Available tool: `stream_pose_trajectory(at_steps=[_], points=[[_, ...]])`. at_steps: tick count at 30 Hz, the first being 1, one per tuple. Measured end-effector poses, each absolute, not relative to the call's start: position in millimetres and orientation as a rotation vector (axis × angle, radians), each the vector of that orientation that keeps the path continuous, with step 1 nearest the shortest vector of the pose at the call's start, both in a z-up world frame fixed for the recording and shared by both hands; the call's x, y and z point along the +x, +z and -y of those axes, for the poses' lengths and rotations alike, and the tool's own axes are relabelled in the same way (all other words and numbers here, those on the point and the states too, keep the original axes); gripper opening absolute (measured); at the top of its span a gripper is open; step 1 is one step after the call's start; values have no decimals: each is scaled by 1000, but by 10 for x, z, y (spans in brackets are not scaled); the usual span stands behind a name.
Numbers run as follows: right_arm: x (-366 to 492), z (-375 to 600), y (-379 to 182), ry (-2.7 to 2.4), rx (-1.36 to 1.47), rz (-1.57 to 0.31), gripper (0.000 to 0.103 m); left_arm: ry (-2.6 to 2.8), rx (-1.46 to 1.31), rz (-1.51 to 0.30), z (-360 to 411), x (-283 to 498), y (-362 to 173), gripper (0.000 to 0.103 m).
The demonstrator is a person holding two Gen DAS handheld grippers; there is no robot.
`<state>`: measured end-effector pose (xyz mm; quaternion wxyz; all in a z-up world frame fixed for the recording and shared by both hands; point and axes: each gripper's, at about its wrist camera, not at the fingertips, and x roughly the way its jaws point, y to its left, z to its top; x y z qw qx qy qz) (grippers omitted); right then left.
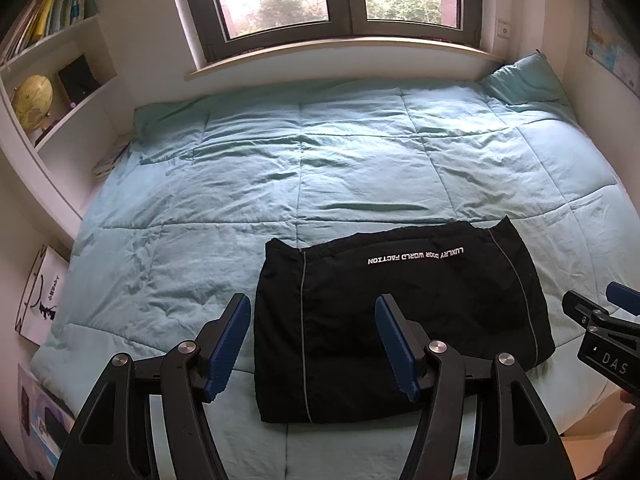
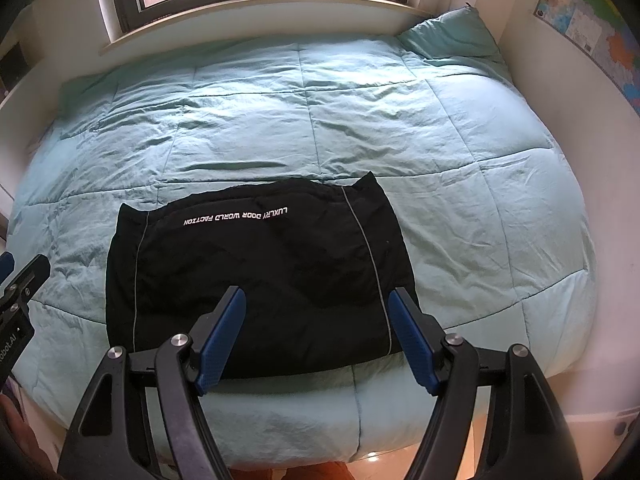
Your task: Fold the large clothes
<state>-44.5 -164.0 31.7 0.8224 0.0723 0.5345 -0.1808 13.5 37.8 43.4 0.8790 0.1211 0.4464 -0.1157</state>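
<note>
Left gripper [image 1: 312,340] jaws apart, empty, right gripper [image 2: 316,336] jaws apart, empty, folded black garment [image 2: 256,276] flat nr front edge of bed [image 2: 460,152], teal quilt.

The folded black garment [image 1: 400,320] on the bed carries white lettering across its far edge, upside down from here: "LUXLRY DOOR WORLD FACTION". The body of the right gripper [image 1: 608,356], seen from the left wrist view, shows "DAS". The left gripper [image 2: 12,344], at the edge of the right wrist view, reads "Robot.AI", partly cut off.
</note>
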Motion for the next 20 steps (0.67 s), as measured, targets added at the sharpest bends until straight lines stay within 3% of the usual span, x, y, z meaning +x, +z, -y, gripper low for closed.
stream_pose_trajectory(at_steps=[20], points=[[-427,1677,173,-381,152,-1175,76,-223,224,-898,-458,252,418,67]])
